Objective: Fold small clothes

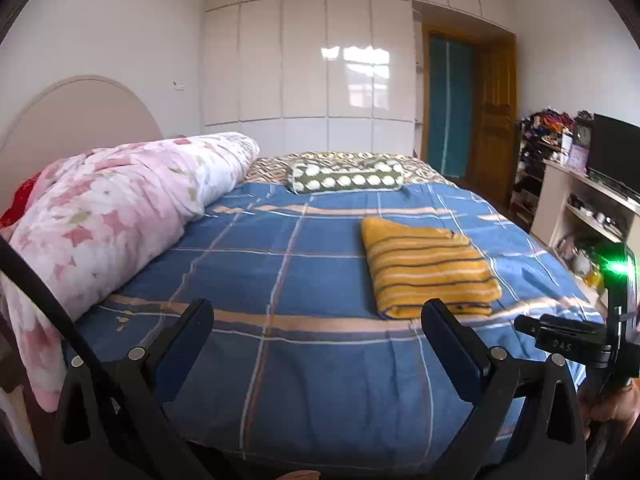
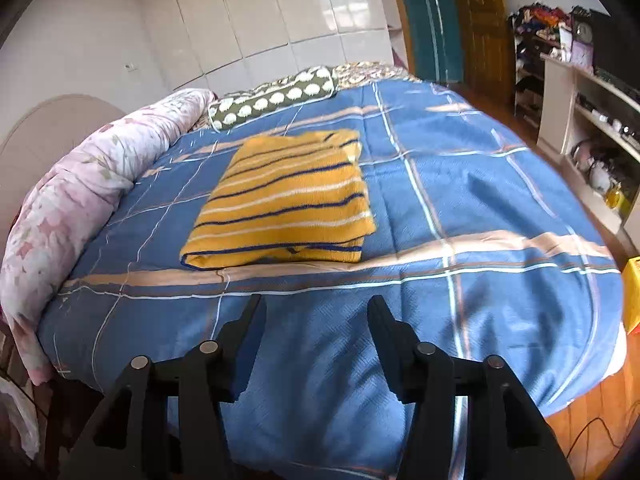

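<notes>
On the bed (image 2: 480, 200), the sweater (image 2: 284, 204) lies folded and free, left gripper (image 1: 320, 320) and right gripper (image 2: 316, 316) both wide and empty; best to back off without snagging it.

White glossy wardrobe (image 1: 304, 60) behind the bed (image 1: 304, 360), wooden door (image 1: 494, 112) right.
</notes>
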The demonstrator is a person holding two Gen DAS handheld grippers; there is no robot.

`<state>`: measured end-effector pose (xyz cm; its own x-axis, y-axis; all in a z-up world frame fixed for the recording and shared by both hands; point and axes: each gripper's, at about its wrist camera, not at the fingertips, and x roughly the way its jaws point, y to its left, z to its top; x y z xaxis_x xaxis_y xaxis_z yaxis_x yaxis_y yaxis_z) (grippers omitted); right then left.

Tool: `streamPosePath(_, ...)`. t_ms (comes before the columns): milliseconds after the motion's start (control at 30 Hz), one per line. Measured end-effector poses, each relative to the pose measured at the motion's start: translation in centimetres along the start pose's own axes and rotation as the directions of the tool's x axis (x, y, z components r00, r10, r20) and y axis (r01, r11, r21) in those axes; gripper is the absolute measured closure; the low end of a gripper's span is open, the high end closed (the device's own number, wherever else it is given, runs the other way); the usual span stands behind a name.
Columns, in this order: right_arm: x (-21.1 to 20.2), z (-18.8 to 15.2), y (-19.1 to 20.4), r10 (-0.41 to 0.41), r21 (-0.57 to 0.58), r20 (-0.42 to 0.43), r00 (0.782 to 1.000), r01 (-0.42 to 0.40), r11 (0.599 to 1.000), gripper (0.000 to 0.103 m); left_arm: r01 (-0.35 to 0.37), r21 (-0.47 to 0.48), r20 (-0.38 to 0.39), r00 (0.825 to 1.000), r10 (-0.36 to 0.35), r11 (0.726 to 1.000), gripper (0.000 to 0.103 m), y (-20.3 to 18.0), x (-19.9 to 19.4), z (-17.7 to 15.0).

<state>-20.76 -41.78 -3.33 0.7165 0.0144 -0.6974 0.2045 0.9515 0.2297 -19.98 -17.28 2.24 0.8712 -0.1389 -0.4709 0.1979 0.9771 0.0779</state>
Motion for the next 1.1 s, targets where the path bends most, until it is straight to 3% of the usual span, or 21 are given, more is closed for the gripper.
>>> streamPosePath(233, 1.3, -2.1, 1.2, -0.038, -0.057, -0.075, 0.996, 0.034, 0.998, 0.038, 0.064, 0.02, -0.119, 0.991, -0.061, 0.998, 0.0, -1.4, 2.1, -1.4)
streamPosePath(533, 2.1, -1.9, 3.1, -0.052, -0.126, -0.059, 0.997, 0.044, 0.991, 0.038, 0.023, 0.015, -0.219, 0.975, -0.019, 1.0, 0.0, -1.5, 4.3, -2.9)
streamPosePath(767, 5.9, 4.8, 4.8, -0.029, -0.172, 0.009, 1.0, 0.03, 0.985, 0.038, 0.022, -0.009, -0.263, 0.964, -0.023, 1.0, 0.0, -0.3, 5.5, -4.0)
streamPosePath(833, 8.4, 6.9, 5.2, -0.05, -0.182, 0.001, 0.999, 0.05, 0.982, 0.045, 0.027, -0.015, -0.273, 0.962, -0.03, 1.0, 0.0, 0.1, 5.8, -4.3)
streamPosePath(900, 11.2, 9.2, 5.4, -0.081, -0.18, -0.018, 0.997, 0.076, 0.981, 0.063, 0.026, -0.024, -0.286, 0.958, -0.032, 0.999, 0.0, 0.7, 6.2, -4.6)
streamPosePath(1000, 14.9, 12.3, 5.0, -0.124, -0.15, -0.02, 0.992, 0.12, 0.981, 0.064, 0.023, -0.041, -0.301, 0.953, -0.035, 0.999, 0.0, 1.5, 6.8, -4.9)
streamPosePath(1100, 19.0, 13.4, 3.3, -0.149, -0.105, -0.089, 0.985, 0.139, 0.985, 0.064, 0.01, -0.056, -0.322, 0.946, -0.028, 0.998, 0.0, 2.4, 7.8, -5.3)
